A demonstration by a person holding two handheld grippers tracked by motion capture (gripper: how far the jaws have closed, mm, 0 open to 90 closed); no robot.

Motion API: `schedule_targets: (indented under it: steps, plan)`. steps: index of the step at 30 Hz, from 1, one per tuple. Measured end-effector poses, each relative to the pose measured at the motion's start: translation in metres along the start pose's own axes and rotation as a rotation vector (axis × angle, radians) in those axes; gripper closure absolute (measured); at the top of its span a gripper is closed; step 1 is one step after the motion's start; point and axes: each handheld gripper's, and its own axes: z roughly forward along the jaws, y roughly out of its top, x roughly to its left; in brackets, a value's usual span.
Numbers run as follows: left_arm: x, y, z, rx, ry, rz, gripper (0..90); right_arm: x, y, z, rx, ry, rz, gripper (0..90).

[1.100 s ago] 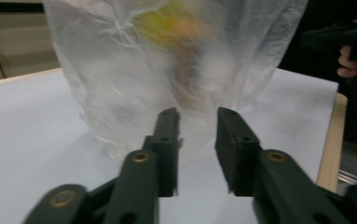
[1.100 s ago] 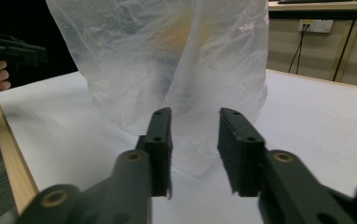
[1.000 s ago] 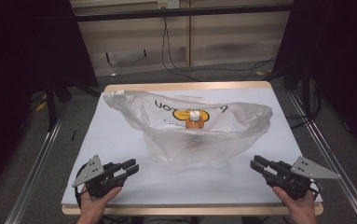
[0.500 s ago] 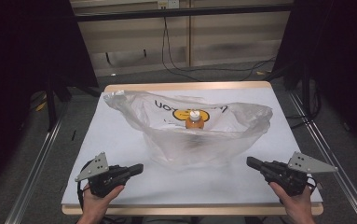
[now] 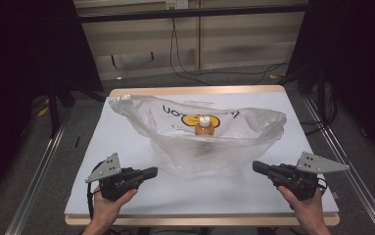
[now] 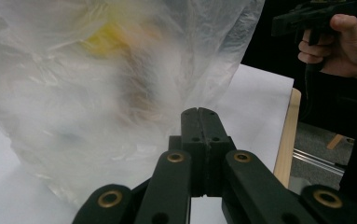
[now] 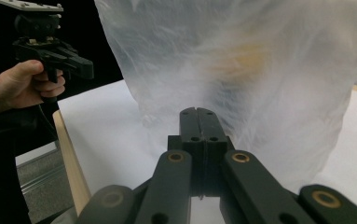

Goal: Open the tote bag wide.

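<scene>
Both claws are fully pinched together with nothing in them, the left claw (image 5: 152, 171) and right claw (image 5: 256, 166) sitting just off either side of the clear plastic bag (image 5: 199, 142) in the middle of the counter (image 5: 126, 147). There's an orange bottle (image 5: 203, 126) standing inside it. My worry: that film is floppy, so a closed claw bumping the bag could tip the bottle, or a grab could slip off the thin plastic.
</scene>
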Motion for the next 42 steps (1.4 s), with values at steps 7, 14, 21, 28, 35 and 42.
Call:
schedule_targets:
  steps: [7, 14, 21, 28, 35, 42]
  plan:
    - [-0.004, 0.017, 0.006, -0.022, -0.017, 0.030, 90.0, 0.003, 0.020, 0.002, -0.020, 0.029, -0.032, 90.0]
    - [-0.006, 0.029, 0.014, -0.043, -0.032, 0.046, 90.0, 0.006, 0.036, 0.007, -0.044, 0.059, -0.043, 90.0]
    - [-0.008, 0.045, 0.015, -0.061, -0.033, 0.066, 90.0, 0.008, 0.054, 0.015, -0.058, 0.089, -0.050, 90.0]
    - [-0.011, 0.068, 0.013, -0.097, -0.037, 0.098, 90.0, 0.014, 0.079, 0.017, -0.084, 0.089, -0.088, 90.0]
    - [-0.007, 0.083, 0.016, -0.139, -0.044, 0.102, 90.0, 0.015, 0.098, 0.021, -0.105, 0.085, -0.103, 90.0]
    - [-0.006, 0.106, 0.019, -0.188, -0.054, 0.124, 90.0, 0.010, 0.115, 0.033, -0.134, 0.069, -0.099, 90.0]
